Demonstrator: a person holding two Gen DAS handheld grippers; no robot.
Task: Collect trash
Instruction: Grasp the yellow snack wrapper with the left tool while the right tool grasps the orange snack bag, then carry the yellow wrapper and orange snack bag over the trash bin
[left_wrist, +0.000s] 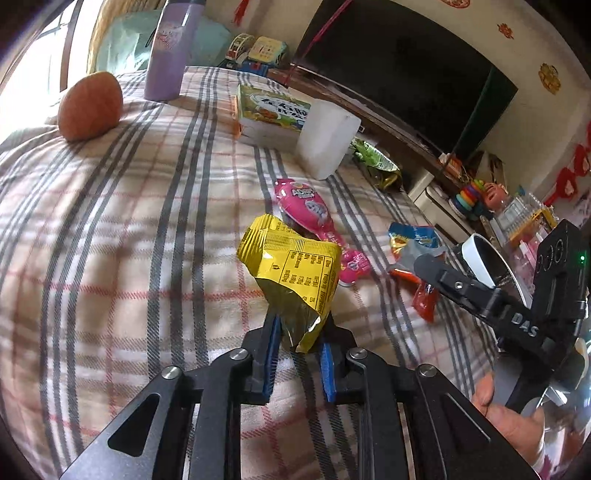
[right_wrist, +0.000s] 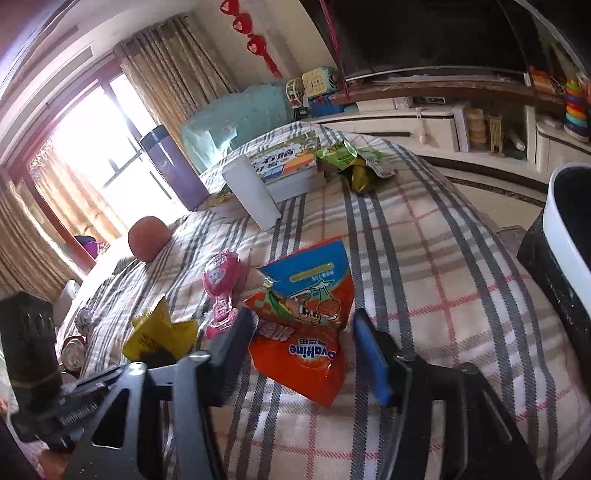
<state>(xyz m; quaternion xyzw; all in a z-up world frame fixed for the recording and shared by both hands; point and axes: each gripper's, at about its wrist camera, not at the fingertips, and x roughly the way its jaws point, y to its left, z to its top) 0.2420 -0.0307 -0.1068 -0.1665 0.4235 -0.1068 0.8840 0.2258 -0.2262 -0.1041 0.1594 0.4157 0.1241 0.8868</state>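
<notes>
Low in the frame's centre, the left gripper (left_wrist: 295, 354) is clamped on one yellow wrapper (left_wrist: 293, 273) by its bottom corner; that thin hold could slip. The right gripper (right_wrist: 303, 354) stands apart, straddling one orange Ovaltine packet (right_wrist: 303, 332) lying on the plaid cloth (right_wrist: 443, 277), unheld. One pink wrapper (right_wrist: 220, 291) and one green wrapper (right_wrist: 354, 162) remain. At right edge, one black bin (right_wrist: 565, 251).

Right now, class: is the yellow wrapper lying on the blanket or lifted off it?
Lifted. The yellow wrapper stands up, pinched at its lower end by the left tool, above the plaid blanket.
</notes>
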